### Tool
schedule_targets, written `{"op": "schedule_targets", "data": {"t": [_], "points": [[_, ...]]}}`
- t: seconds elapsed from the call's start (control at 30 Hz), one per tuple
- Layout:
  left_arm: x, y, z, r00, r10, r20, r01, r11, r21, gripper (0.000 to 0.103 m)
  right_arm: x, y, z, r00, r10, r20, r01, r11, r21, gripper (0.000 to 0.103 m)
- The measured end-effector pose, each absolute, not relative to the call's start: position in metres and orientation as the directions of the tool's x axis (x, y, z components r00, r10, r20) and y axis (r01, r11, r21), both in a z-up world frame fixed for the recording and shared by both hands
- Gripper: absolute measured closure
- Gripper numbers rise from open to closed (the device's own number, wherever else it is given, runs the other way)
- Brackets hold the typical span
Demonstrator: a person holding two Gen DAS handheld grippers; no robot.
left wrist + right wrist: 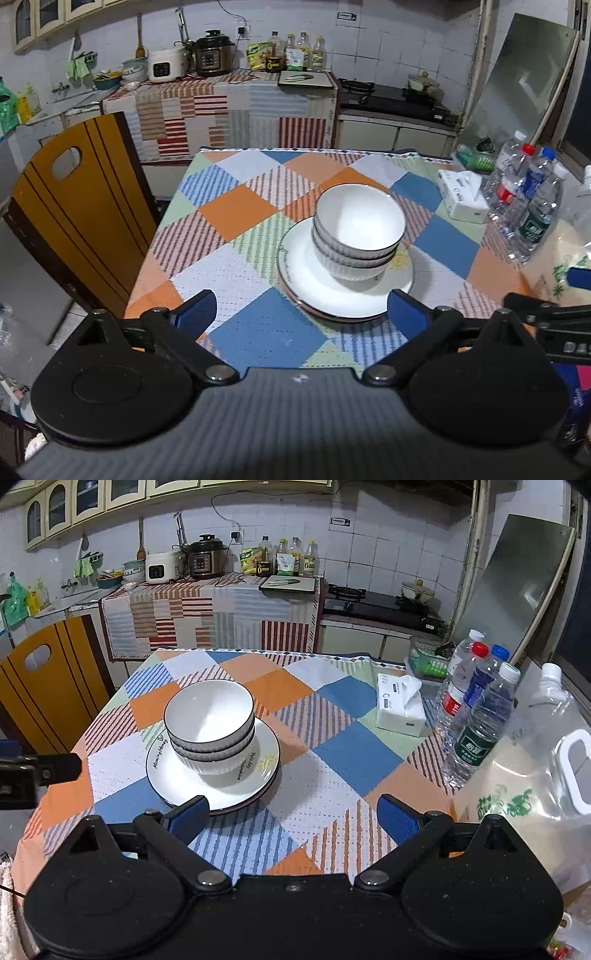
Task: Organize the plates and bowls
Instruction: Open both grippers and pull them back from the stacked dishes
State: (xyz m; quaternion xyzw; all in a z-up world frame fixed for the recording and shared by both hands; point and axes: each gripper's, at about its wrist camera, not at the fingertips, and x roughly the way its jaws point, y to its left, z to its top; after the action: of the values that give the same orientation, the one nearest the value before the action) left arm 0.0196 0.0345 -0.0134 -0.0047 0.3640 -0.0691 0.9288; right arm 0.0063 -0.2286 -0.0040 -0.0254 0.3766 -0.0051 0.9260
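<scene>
Three white ribbed bowls (360, 232) with dark rims are nested upright on a stack of white plates (325, 291) on the checked tablecloth. In the right wrist view the bowls (210, 731) and plates (177, 779) lie to the left. My left gripper (301, 308) is open, its blue pads spread wide at the near edge of the plates, touching nothing. My right gripper (291, 812) is also open, over bare cloth right of the plates; its left pad overlaps the plate rim in view. Nothing is between either pair of pads.
A tissue box (400, 705) and several water bottles (476, 716) stand at the table's right side, with a large clear jug (546, 775) nearer. A wooden chair back (77, 221) stands left of the table. A counter with cookers (214, 55) runs behind.
</scene>
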Motion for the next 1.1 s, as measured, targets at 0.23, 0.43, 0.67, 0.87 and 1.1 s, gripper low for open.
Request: {"op": "schedule_targets", "data": {"t": [0.23, 0.43, 0.67, 0.87, 1.1], "points": [[0.013, 0.032, -0.013, 0.733, -0.097, -0.673, 0.118, 0.993, -0.016, 0.003, -0.001, -0.222, -0.005, 0.713, -0.032, -0.701, -0.014, 0.998, -0.059, 0.004], [0.007, 0.029, -0.011, 0.745, -0.066, -0.663, 0.117, 0.993, 0.033, 0.003, -0.010, -0.217, -0.007, 0.704, -0.019, -0.710, -0.021, 0.999, -0.048, 0.004], [0.002, 0.025, -0.012, 0.742, -0.042, -0.670, 0.112, 0.992, 0.061, 0.003, -0.015, -0.216, -0.004, 0.704, -0.024, -0.710, -0.015, 0.999, -0.049, 0.004], [0.000, 0.027, -0.015, 0.730, -0.046, -0.681, 0.106, 0.993, 0.047, 0.003, -0.016, -0.217, -0.002, 0.702, -0.027, -0.712, -0.007, 0.999, -0.045, 0.004], [0.001, 0.030, -0.017, 0.716, -0.047, -0.696, 0.097, 0.995, 0.033, 0.003, -0.016, -0.216, -0.004, 0.698, -0.026, -0.715, -0.009, 0.999, -0.046, 0.004]]}}
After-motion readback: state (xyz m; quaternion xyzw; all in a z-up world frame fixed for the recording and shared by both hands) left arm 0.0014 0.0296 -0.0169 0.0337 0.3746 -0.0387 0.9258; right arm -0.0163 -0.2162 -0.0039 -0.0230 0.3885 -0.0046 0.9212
